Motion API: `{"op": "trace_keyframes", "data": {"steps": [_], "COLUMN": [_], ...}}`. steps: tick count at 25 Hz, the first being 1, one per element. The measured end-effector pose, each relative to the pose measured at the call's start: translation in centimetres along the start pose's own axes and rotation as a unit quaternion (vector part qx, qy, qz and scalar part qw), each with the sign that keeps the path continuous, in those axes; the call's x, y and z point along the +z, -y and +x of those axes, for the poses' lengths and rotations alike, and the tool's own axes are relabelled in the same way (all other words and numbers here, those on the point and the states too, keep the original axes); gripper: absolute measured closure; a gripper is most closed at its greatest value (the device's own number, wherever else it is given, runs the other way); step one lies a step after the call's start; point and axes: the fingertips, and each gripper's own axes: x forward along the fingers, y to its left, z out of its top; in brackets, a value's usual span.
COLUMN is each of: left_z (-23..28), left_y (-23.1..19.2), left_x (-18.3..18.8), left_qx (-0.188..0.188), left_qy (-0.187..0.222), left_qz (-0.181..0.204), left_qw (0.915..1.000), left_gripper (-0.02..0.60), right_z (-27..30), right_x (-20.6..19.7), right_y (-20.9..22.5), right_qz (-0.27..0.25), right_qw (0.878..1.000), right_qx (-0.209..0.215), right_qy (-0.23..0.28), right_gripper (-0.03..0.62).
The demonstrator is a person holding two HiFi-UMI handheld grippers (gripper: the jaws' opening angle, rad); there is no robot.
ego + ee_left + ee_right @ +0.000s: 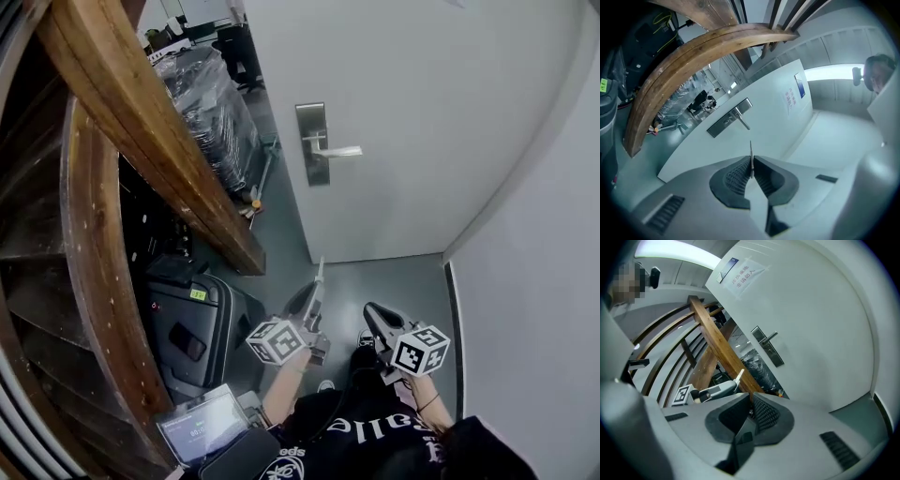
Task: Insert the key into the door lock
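A white door (pixel 422 112) stands ahead with a tall metal lock plate (pixel 312 142) and a lever handle (pixel 339 151). My left gripper (pixel 316 292) is shut on a thin silver key (pixel 320 270) that points up toward the door, well short of the plate. In the left gripper view the key (pixel 751 157) stands edge-on between the ribbed pads (pixel 736 176), with the lock plate (pixel 727 119) far beyond. My right gripper (pixel 368 312) hangs beside it, shut on nothing. The right gripper view shows its jaws (pixel 751 399) together, the left gripper (pixel 715 390) and the lock plate (pixel 768 347).
A heavy wooden stair beam (pixel 159 141) slants along the left. Below it stand a black case (pixel 192 328) and a lit laptop screen (pixel 202 427). A wrapped pallet (pixel 211 103) sits past the door's edge. A white wall (pixel 544 281) closes the right side.
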Motion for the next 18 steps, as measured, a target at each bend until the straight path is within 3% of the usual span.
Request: {"op": "trace_keyframes", "data": {"steps": [8,13,18], "left_z": [11.9,18.5,21.9], "left_y": [-4.1,-6.1,-9.4], "left_x": [5.2,7.7,9.0], "left_qx": [0.01,-0.011,0.003], "left_qy": [0.046,0.08,0.106], "left_qz": [-0.037,-0.111,-0.17], "left_qw": [0.9982,0.9905,0.9798], "left_gripper": [0.557,0.557,0.557], "right_z": [2.7,3.5,3.7], "right_x": [6.6,8.9,10.2], "right_y": [6.6,10.1,12.6], "right_qz": [-0.01,-0.007,0.0], "right_qw": [1.0,1.0,1.0], "right_qx": [0.019,0.02,0.015], "right_qy": [-0.016,-0.021,-0.024], "right_gripper": [0.562,0.561,0.56]}}
